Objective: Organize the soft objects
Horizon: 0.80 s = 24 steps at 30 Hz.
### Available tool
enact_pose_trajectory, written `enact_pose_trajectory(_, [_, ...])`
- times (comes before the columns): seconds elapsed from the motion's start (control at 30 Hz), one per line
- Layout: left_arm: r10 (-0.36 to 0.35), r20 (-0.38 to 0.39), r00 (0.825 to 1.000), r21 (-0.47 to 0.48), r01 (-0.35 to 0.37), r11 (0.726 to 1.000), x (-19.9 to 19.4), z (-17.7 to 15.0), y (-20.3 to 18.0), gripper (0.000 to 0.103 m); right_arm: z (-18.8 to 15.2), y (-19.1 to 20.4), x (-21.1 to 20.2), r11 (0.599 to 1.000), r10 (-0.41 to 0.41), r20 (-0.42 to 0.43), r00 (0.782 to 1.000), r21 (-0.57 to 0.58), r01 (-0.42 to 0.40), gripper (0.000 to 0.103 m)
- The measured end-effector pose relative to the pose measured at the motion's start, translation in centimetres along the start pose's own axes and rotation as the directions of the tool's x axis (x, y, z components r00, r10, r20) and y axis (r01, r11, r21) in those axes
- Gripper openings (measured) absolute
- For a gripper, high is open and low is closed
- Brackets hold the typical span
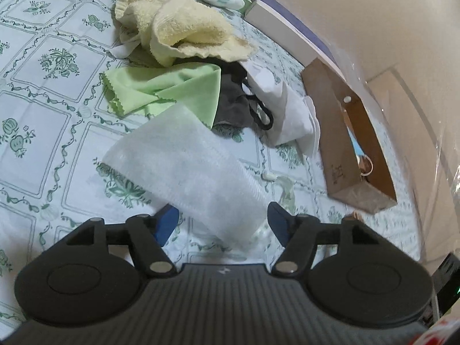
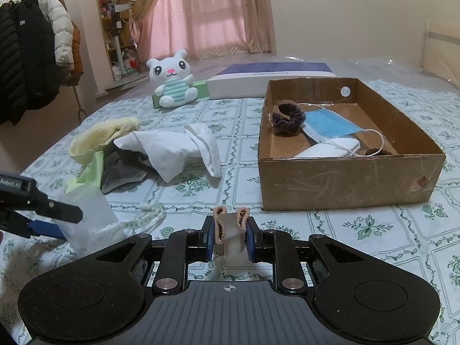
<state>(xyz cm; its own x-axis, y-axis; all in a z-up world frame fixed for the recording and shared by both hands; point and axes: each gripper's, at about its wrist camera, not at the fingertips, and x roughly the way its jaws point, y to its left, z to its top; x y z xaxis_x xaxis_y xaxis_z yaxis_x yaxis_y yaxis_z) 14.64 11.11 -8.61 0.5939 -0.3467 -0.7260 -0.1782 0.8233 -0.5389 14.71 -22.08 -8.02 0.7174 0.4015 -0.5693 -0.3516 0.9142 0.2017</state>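
Tan-trimmed grey cloth (image 2: pixel 228 231) pinched tight in right gripper (image 2: pixel 229 240), lower end hidden; left gripper (image 1: pixel 220 222) spread wide around white sheet (image 1: pixel 184 166), contact unclear.

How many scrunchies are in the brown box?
2. One dark purple velvet scrunchie sits at the back left of the brown cardboard box. A smaller brown scrunchie peeks out near the front right. More could hide under the masks.

Text: "Robot.AI", white print on left gripper (image 2: pixel 43 215) body | Dark print on cardboard box (image 1: pixel 336 172) wall: illegible
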Motion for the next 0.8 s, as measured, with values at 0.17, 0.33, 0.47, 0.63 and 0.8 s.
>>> enact_pose_trajectory(0.17, [0.018,-0.01,1.0,0.009,-0.018,1.0,0.6,0.1,0.1,0.007,0.0,-0.3,0.0,1.0,-0.007,0.001,1.0,0.003,0.007,0.022])
enact_pose_trajectory(0.33, [0.047,0.041,0.998,0.101,-0.051,0.994,-0.9,-0.6,-0.9,0.0,0.3,-0.3,-0.7,1.0,0.006,0.018,1.0,-0.004,-0.006,0.022])
enact_pose_trajectory(0.47, [0.065,0.097,0.993,0.204,-0.084,0.975,-3.0,-0.5,-2.9,0.0,0.9,-0.5,-1.8,1.0,0.013,0.049,0.999,-0.016,-0.013,0.022])
enact_pose_trajectory(0.63, [0.036,0.151,0.988,0.302,-0.081,0.95,-5.1,0.4,-5.9,0.0,2.1,-1.4,-3.5,1.0,0.013,0.097,0.995,-0.018,-0.011,0.022])
enact_pose_trajectory(0.8, [-0.014,0.192,0.981,0.384,-0.062,0.921,-6.1,1.9,-9.5,0.0,3.7,-3.5,-4.9,1.0,0.005,0.145,0.989,-0.005,-0.004,0.022])
